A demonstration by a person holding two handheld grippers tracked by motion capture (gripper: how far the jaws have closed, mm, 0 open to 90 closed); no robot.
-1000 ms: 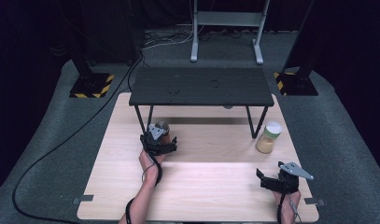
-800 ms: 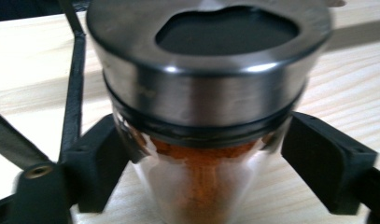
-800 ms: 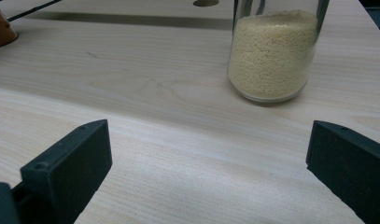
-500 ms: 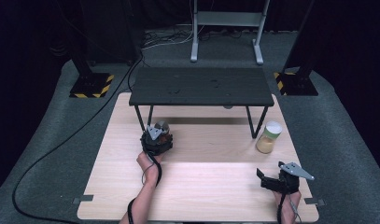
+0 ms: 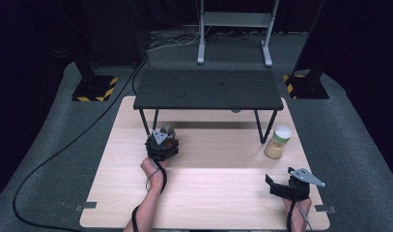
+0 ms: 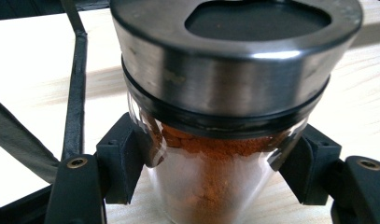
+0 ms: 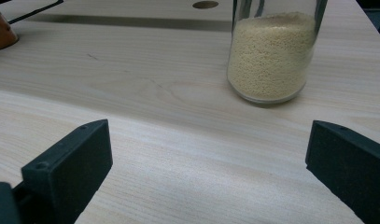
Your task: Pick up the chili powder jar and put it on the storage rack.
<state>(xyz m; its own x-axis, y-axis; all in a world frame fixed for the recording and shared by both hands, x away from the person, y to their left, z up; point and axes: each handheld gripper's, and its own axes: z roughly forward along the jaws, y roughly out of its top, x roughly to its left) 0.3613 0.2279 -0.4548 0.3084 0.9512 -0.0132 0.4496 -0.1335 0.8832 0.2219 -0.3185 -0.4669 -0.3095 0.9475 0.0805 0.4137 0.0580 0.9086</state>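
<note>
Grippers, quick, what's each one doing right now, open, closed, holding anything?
Left gripper: closed on the spice jar of orange-red powder.
Right gripper: open, holding nothing, short of the jar of pale grains.

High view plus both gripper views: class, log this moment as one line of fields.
left gripper: shut on spice jar | right gripper: open, empty | grain jar: upright ahead of right gripper | black shelf: bare

I saw a pale wood table (image 5: 208,193), a black shelf (image 5: 208,89), rust-orange powder in the steel-capped jar (image 6: 215,140), cream grains in the other jar (image 7: 270,56), and yellow-black striped bases (image 5: 95,89) at upper left.
</note>
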